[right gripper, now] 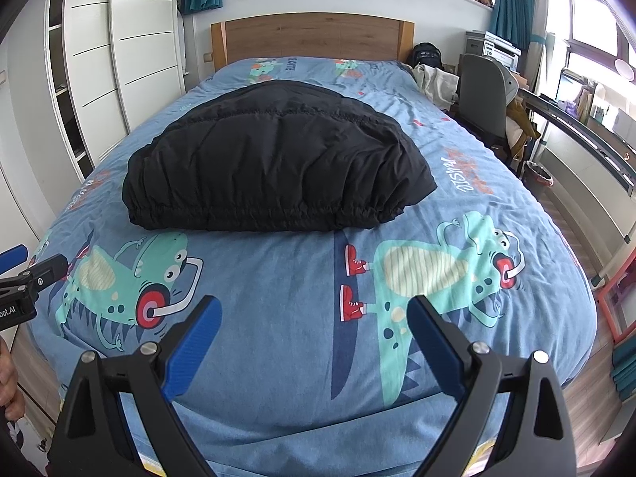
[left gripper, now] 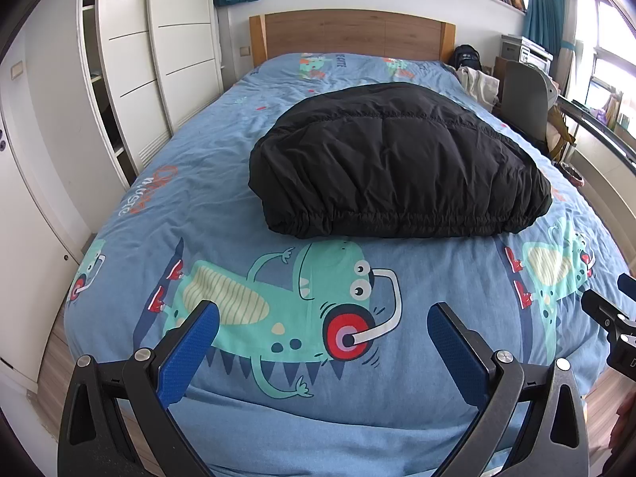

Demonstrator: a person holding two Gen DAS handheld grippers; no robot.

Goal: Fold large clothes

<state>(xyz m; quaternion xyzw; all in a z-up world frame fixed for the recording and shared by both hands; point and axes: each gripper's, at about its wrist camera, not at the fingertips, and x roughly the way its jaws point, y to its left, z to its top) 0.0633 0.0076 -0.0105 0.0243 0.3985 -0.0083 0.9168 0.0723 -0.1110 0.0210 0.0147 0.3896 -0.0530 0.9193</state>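
A black padded jacket (left gripper: 397, 163) is seen folded into a thick bundle on the blue cartoon-printed bed cover (left gripper: 278, 417), in the middle of the left wrist frame and slightly right of centre. Its gathered elastic hem is turned toward the bottom of the frame. The left gripper (left gripper: 322, 320) is held at the bottom of that frame with its blue-padded fingers (left gripper: 190, 353) spread wide, and nothing is gripped between them; the jacket lies well apart from it, higher in the frame. In the right wrist view the jacket (right gripper: 278, 159) is found in the middle of the frame, left of centre, on the bed cover (right gripper: 278, 298). The right gripper (right gripper: 314, 318) is likewise spread wide at the bottom of the frame and is empty, well short of the jacket's hem. A wooden headboard (right gripper: 314, 37) is seen at the top centre.
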